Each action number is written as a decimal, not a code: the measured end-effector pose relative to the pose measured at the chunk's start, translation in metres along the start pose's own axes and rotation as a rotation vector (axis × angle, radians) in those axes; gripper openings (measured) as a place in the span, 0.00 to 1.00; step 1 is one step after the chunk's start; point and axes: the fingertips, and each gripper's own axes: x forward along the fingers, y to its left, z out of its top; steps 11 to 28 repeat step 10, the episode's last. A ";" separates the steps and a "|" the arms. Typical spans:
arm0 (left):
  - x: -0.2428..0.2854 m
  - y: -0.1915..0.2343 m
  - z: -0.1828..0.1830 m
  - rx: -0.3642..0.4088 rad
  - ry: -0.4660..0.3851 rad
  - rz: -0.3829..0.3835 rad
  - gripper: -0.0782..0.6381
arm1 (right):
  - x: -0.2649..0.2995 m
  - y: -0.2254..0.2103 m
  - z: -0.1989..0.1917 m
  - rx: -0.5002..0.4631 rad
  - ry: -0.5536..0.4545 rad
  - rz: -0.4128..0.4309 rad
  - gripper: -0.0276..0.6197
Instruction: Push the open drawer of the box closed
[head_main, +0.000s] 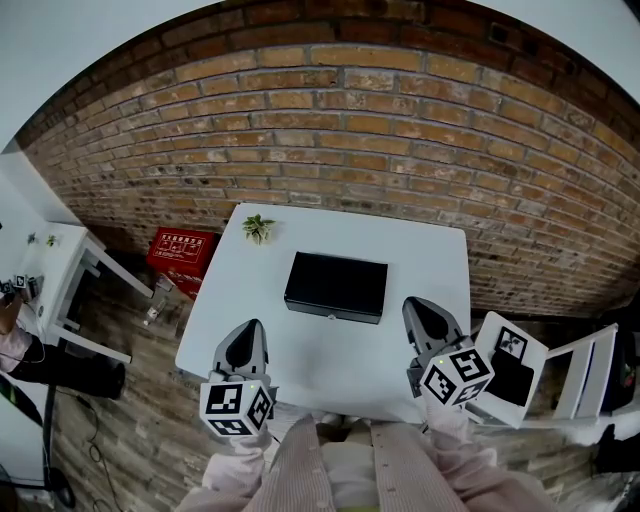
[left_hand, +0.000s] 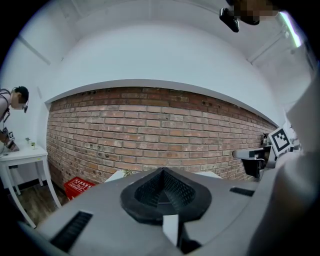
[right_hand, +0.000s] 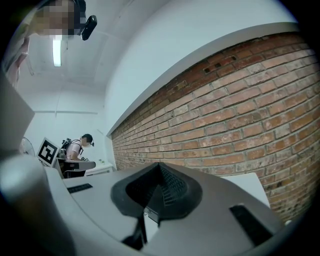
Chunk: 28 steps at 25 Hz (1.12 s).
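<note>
A black box (head_main: 336, 286) sits around the middle of a white tabletop (head_main: 420, 250), a little closer to the far edge than to you. Its long axis runs side to side across the tabletop, skewed slightly so the right end sits a bit nearer you. Its long front face points toward the near edge, with a small pale fitting at its middle. From above you cannot tell how far the drawer stands out. Your left gripper (head_main: 245, 345) hovers over the near left corner and your right gripper (head_main: 425, 325) over the near right part of the tabletop. Both are well apart from the box and touch nothing. Each gripper's own view shows its jaws together with nothing between them, looking over the tabletop toward a brick wall (head_main: 350, 130). A small potted plant (head_main: 258, 228) stands at the far left corner, clear of the box. The likely trouble from here is that nothing braces the box. A push on the drawer front could slide the whole box toward the far edge rather than seat the drawer. A push off to one side could swing the box around or jam the drawer crooked. The narrow closed jaws could also skid off the smooth front.
</note>
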 end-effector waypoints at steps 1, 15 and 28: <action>0.000 0.001 0.000 0.001 0.000 0.002 0.10 | 0.000 0.000 0.000 0.000 -0.001 -0.002 0.05; 0.000 0.003 -0.003 0.002 0.003 0.022 0.10 | -0.003 -0.004 0.000 -0.006 -0.004 -0.001 0.05; 0.000 0.003 -0.003 0.002 0.003 0.022 0.10 | -0.003 -0.004 0.000 -0.006 -0.004 -0.001 0.05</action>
